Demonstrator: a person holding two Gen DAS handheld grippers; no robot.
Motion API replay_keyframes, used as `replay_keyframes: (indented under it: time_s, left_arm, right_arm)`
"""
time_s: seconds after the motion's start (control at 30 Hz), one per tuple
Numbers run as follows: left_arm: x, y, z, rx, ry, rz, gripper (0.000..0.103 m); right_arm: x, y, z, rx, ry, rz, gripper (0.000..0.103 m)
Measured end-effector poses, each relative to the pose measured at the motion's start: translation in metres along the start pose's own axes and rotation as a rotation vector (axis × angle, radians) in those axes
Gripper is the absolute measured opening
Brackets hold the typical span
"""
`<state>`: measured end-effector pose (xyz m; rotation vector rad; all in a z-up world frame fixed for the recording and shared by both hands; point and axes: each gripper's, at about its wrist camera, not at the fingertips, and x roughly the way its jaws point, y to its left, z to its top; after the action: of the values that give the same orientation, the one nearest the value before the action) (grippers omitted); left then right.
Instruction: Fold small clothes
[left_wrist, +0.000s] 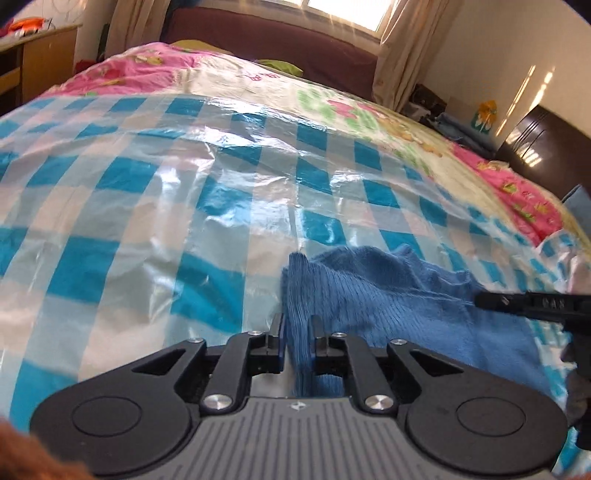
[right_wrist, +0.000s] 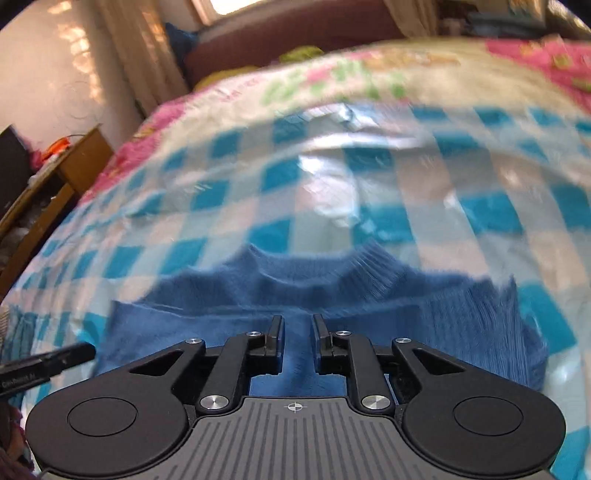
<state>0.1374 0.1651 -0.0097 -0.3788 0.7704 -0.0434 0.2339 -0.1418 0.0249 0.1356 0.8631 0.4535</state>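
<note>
A small blue knitted sweater (left_wrist: 388, 295) lies crumpled on a blue-and-white checked plastic sheet (left_wrist: 147, 206) over the bed. My left gripper (left_wrist: 297, 321) is shut on a ribbed edge of the sweater, which stands up between the fingers. The other gripper's black finger (left_wrist: 517, 302) reaches in from the right over the cloth. In the right wrist view the sweater (right_wrist: 369, 295) spreads across the lower frame with its collar toward the far side. My right gripper (right_wrist: 297, 321) sits over the sweater with blue cloth between its narrowly parted fingers; the view is blurred. The left gripper's finger (right_wrist: 55, 358) shows at the left.
A pink and floral quilt (left_wrist: 332, 92) covers the bed beyond the sheet. A dark red headboard (left_wrist: 277, 37) and curtained window stand at the far end. A wooden desk (left_wrist: 33, 62) stands left of the bed. A dark cabinet (left_wrist: 543, 136) stands at the right.
</note>
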Motion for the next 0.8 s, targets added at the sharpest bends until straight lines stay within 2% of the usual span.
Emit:
replay_keyframes:
  time_s: [0.07,0.23,0.3,0.37,0.43,0.53,0.67,0.73,0.8]
  left_arm:
    - [-0.007,0.0,-0.009,-0.008,0.009,-0.015,0.02]
    - [-0.015,0.001,-0.033,-0.048,0.032,-0.055,0.021]
    - [-0.016,0.002,-0.04,-0.061,0.04,-0.074,0.022]
    - [-0.014,0.003,-0.045,-0.068,0.049,-0.086,0.022]
    - [-0.013,0.005,-0.046,-0.071,0.049,-0.096,0.022]
    - [-0.017,0.004,-0.044,-0.068,0.022,-0.116,0.022]
    - [-0.02,-0.001,-0.044,-0.044,-0.003,-0.112,0.022]
    - [-0.011,0.0,-0.05,-0.047,0.041,-0.098,0.023]
    - [-0.001,0.0,-0.058,-0.045,0.087,-0.055,0.023]
  right_arm:
    - [0.004,0.022,0.001,-0.028,0.018,0.062,0.026]
    - [0.048,0.074,-0.004,-0.075,0.12,0.152,0.028]
    - [0.065,0.087,-0.006,-0.07,0.146,0.153,0.035]
    - [0.08,0.097,-0.007,-0.093,0.148,0.096,0.035]
    - [0.084,0.101,-0.01,-0.087,0.159,0.085,0.017]
    - [0.074,0.107,-0.004,-0.101,0.119,0.09,0.005]
    - [0.064,0.107,0.007,-0.062,0.045,0.093,0.002]
    - [0.072,0.106,0.009,-0.035,0.047,0.083,0.002]
    - [0.088,0.108,0.002,-0.07,0.082,0.043,0.002]
